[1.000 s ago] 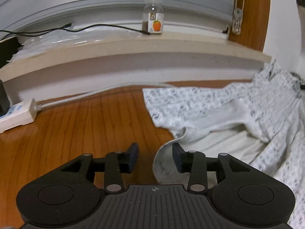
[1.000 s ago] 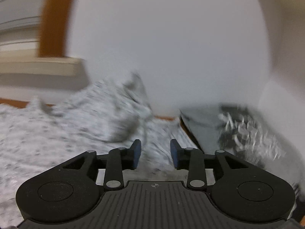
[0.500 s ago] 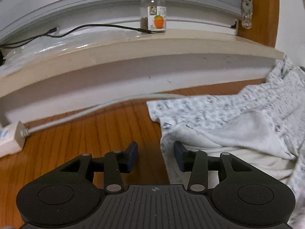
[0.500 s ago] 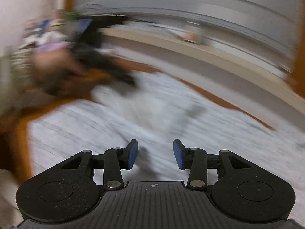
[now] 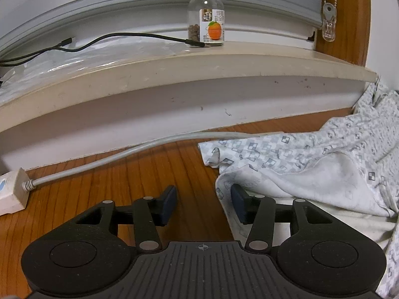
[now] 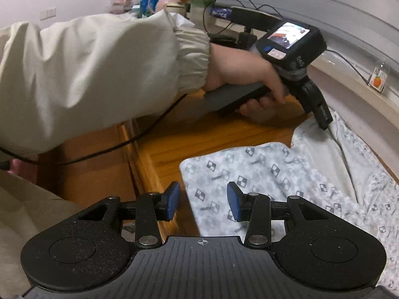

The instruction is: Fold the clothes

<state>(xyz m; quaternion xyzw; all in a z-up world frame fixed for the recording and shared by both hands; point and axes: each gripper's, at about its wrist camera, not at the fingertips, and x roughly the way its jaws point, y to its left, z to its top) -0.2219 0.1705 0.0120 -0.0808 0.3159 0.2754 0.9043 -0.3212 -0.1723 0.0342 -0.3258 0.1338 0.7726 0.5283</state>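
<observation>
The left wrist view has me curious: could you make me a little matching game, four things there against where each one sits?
Things:
1. clear glass jar with orange label
2. white power strip
3. patterned white garment
4. clear plastic clip

Places:
A. hanging on a bead chain
B. spread on the wooden surface, right side
C. standing on the beige ledge
D. at the left edge

Pairs: 1-C, 2-D, 3-B, 4-A

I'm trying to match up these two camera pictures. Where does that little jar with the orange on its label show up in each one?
Left wrist view: the jar stands top centre on the beige sill, beside a black cable's plug.
Right wrist view: the same jar is small and blurred at the far right edge, on that sill.
Shared landmark: the patterned garment on the wooden table, under both sets of jaws.
</observation>
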